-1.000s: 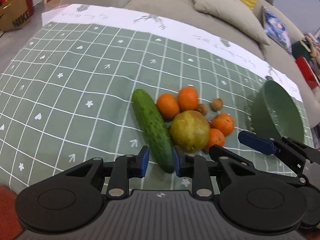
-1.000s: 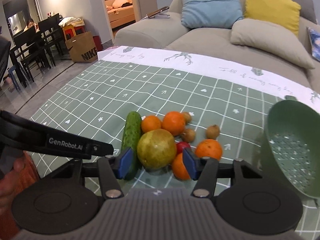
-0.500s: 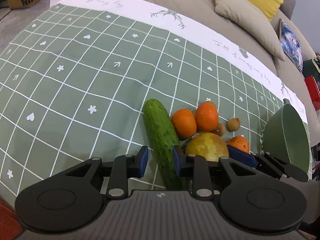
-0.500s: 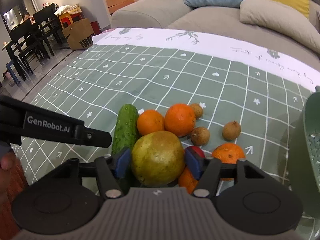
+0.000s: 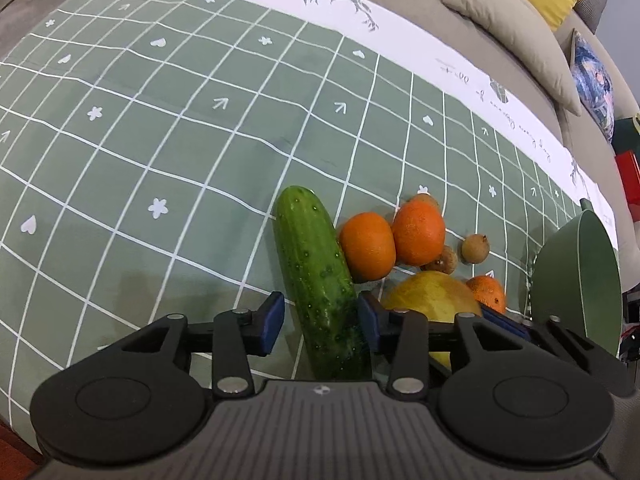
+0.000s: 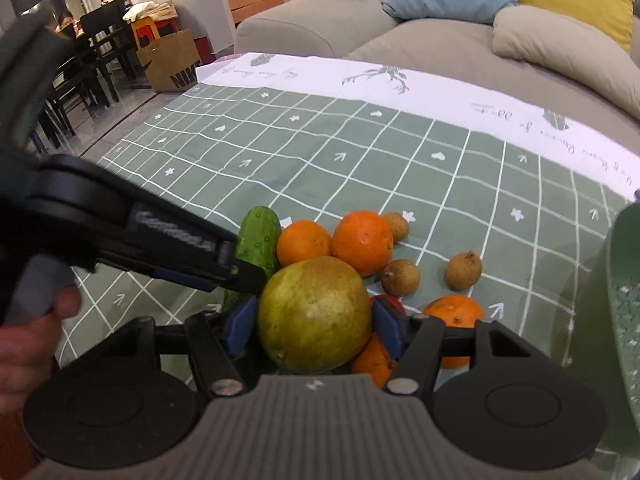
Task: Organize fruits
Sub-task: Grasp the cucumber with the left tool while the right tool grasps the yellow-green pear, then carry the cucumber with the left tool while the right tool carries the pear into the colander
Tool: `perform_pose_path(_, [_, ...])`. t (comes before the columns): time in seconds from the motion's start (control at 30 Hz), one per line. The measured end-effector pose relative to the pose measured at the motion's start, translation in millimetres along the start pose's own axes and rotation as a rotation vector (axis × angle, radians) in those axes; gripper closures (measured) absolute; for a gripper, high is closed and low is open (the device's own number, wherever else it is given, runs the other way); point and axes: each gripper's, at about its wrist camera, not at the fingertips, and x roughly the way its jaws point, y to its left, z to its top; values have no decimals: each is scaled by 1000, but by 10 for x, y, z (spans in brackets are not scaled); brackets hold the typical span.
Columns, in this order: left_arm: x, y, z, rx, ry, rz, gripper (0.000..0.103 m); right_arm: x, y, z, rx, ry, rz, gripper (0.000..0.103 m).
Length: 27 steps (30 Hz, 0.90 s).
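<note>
A green cucumber (image 5: 316, 264) lies on the checked tablecloth (image 5: 160, 140) beside a pile of fruit. My left gripper (image 5: 320, 322) straddles the cucumber's near end with its jaws opening; a gap shows at the left pad. A big yellow-green pear (image 6: 314, 312) sits between the blue pads of my right gripper (image 6: 314, 326), which stand close against its sides, and the pear rests on the cloth. Around it lie oranges (image 6: 362, 240), small brown longans (image 6: 463, 270) and a red fruit (image 6: 386, 300). The left gripper's fingers (image 6: 240, 272) reach in just left of the pear.
A green colander (image 5: 576, 280) stands at the right of the pile, also visible at the right wrist view's edge (image 6: 624, 300). A hand (image 6: 32, 340) holds the left gripper. A sofa with cushions (image 6: 560, 52) lies behind the table; chairs and a paper bag (image 6: 172, 60) stand far left.
The left gripper has come down and closer, and its nearly closed jaws have spread around the cucumber's near end. The right gripper has sunk over the pear, which now sits between its pads.
</note>
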Motion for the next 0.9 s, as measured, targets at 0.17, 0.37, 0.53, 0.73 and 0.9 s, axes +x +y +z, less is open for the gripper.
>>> perform_pose_path(0.17, [116, -64, 25, 19, 22, 21, 55, -114, -35, -10, 1, 3, -1, 43])
perform_pose_path(0.37, [101, -34, -12, 0, 17, 13, 61, -231, -32, -30, -9, -5, -6, 43])
perform_pose_path(0.53, [-81, -12, -138, -1, 5, 21, 61, -379, -47, -37, -8, -29, -6, 43])
perform_pose_path(0.73, [-370, -95, -278, -1, -8, -6, 62, -547, -108, -97, -2, -49, -2, 43])
perform_pose_path(0.9, [-553, -244, -364, 3, -1, -50, 62, -695, -171, -144, -14, -58, 1, 43])
